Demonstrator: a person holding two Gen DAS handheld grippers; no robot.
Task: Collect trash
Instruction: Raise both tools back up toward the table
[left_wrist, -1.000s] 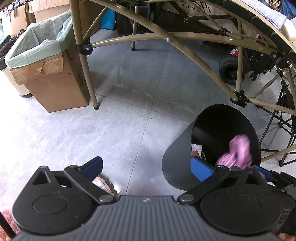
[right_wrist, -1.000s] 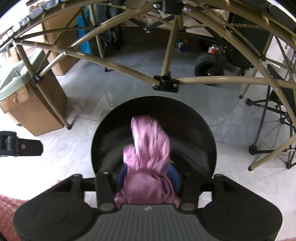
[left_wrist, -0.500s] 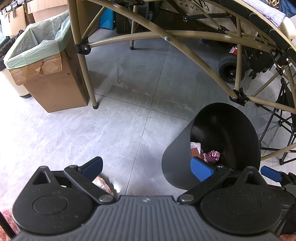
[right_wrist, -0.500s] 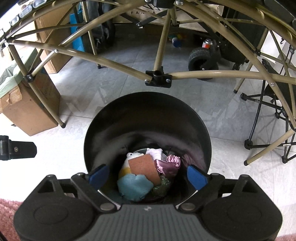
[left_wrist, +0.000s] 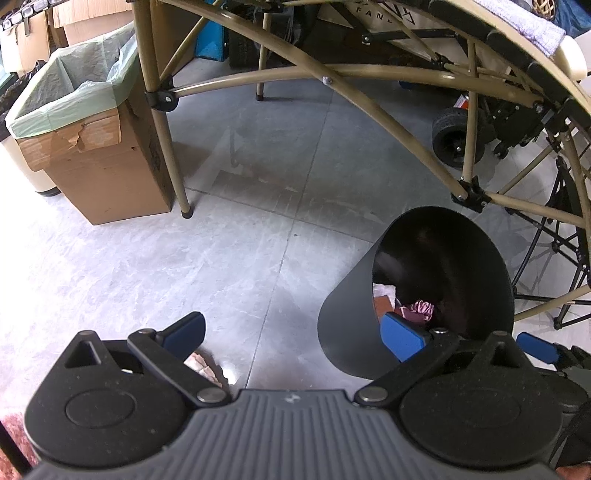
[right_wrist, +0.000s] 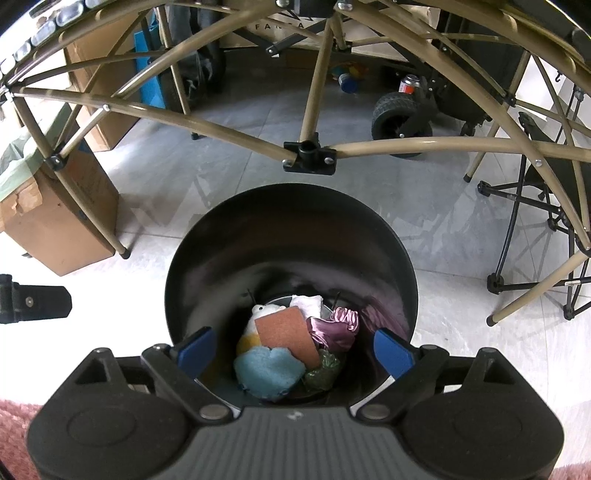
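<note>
Right gripper (right_wrist: 291, 349) poised directly over the mouth of the black bin (right_wrist: 291, 206), jaws spread wide and holding nothing. Down in the bin's bottom: a pink satin cloth (right_wrist: 334, 328), a brown pad (right_wrist: 288, 334), a blue fluffy piece (right_wrist: 267, 371), a green crumple (right_wrist: 321, 371) and something white-and-yellow (right_wrist: 255, 321), all lying loose and touching one another.

Left gripper (left_wrist: 291, 338) held low to the left of the bin, jaws likewise spread and empty, the right fingertip overlapping the bin's near rim in this view. Just beyond the left fingertip, on the grey tiled floor (left_wrist: 221, 258): a small pinkish scrap (left_wrist: 203, 367), mostly hidden behind the gripper's linkage, so shape and long axis not to be made out.

Probably the next piece to collect: that scrap. Lies near and slightly left of the left gripper's centre line, close beneath the left jaw, well apart from the right gripper, which sits on the far side of the bin from it. Left hand plainly the nearer one. Likely needed: a short drop and a small shift leftward to bring the scrap between the jaws, then a carry rightward to the bin.

Further left, a cardboard box (left_wrist: 99, 177) lined with a green bag, beside a tan frame leg (left_wrist: 168, 147).
</note>
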